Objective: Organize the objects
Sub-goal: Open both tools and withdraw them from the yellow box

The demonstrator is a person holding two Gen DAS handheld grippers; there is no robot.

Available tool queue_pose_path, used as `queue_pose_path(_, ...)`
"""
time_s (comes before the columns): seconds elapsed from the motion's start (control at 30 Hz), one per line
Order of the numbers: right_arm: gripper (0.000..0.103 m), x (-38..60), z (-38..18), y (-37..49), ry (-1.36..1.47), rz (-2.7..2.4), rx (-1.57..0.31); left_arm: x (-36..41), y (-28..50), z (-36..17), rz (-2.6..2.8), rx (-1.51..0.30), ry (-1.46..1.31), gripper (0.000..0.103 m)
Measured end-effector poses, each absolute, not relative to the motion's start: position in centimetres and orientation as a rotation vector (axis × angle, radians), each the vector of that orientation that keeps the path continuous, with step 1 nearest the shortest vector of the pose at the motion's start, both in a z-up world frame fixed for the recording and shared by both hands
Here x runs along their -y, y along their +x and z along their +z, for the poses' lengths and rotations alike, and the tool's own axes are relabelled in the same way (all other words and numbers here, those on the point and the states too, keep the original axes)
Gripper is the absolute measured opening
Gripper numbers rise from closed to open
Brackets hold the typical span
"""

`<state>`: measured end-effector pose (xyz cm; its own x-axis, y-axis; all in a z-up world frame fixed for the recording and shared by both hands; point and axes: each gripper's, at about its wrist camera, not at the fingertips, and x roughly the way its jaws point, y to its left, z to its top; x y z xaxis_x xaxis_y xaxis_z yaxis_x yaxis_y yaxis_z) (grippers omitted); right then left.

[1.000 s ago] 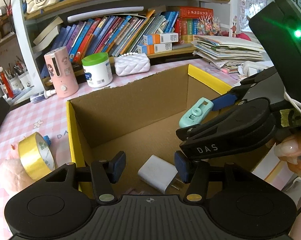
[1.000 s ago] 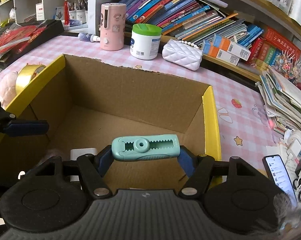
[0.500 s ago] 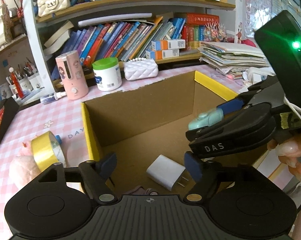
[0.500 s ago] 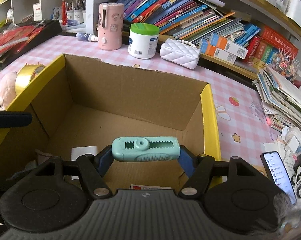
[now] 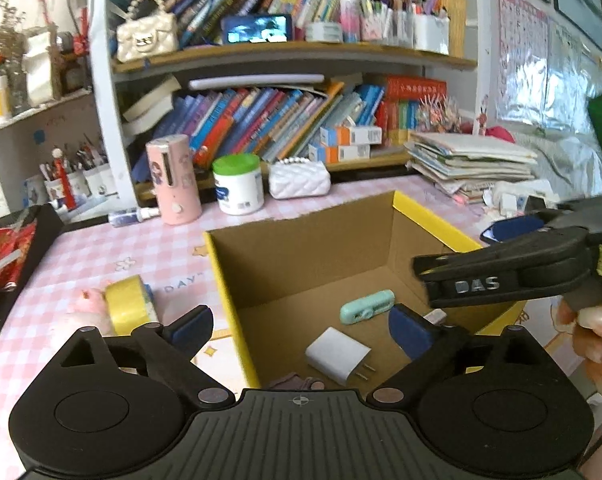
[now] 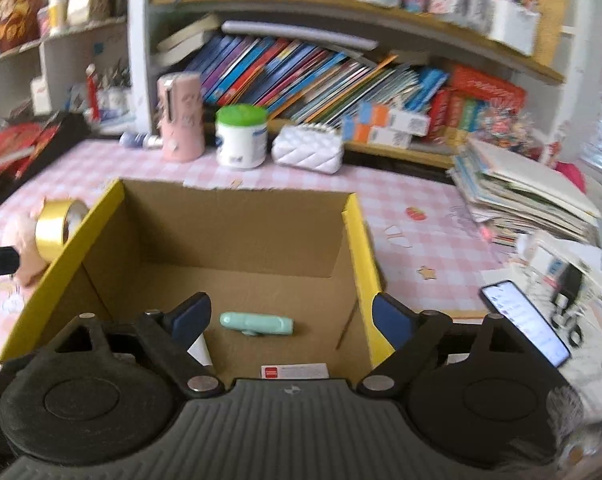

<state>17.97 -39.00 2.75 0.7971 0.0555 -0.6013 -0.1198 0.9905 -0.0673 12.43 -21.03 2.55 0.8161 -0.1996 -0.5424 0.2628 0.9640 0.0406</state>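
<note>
Both grippers stand with jaws spread and nothing between them: the right gripper (image 6: pixel 289 316) fills the bottom of its frame above the cardboard box (image 6: pixel 237 204), and the left gripper (image 5: pixel 301 326) sits low in its own view, straddling the box's near left yellow rim.

One mint-green gadget (image 6: pixel 257 323) lies flat on the box floor at lower centre, just beyond the right gripper's blue pads (image 6: pixel 191 314). One white charger plug (image 5: pixel 337 355) rests near it, apart from it, and one small red-and-white card (image 6: pixel 293 371) lies by the near wall.

As I judge it, the drop is done, so the good move is to lift the empty right gripper straight up, clear of the yellow rim, before swinging toward the next item.

Left of the box, mid-left of frame, one gold tape roll (image 6: pixel 53 232) leans against one pink plush (image 6: pixel 23 258). Lower right lies one phone (image 6: pixel 525 322). Farther back, upper centre, stand one pink tumbler (image 6: pixel 179 116), one green-lidded jar (image 6: pixel 241 136) and one white quilted pouch (image 6: pixel 308 149).
</note>
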Motion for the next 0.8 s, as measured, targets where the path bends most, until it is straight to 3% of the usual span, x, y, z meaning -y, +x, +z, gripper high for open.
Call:
queue_pose_path(0.37,0.097,38.0,3.3,10.6,-0.032,-0.088,-0.555,16.3,9.0,2.5,-0.182,-0.563,0.071,0.099)
queue_pose_path(0.8,0.102,30.2,1.4,3.8,-0.033,-0.154,-0.603,9.1,4.1,0.9,-0.130,-0.612,0.074,0.100)
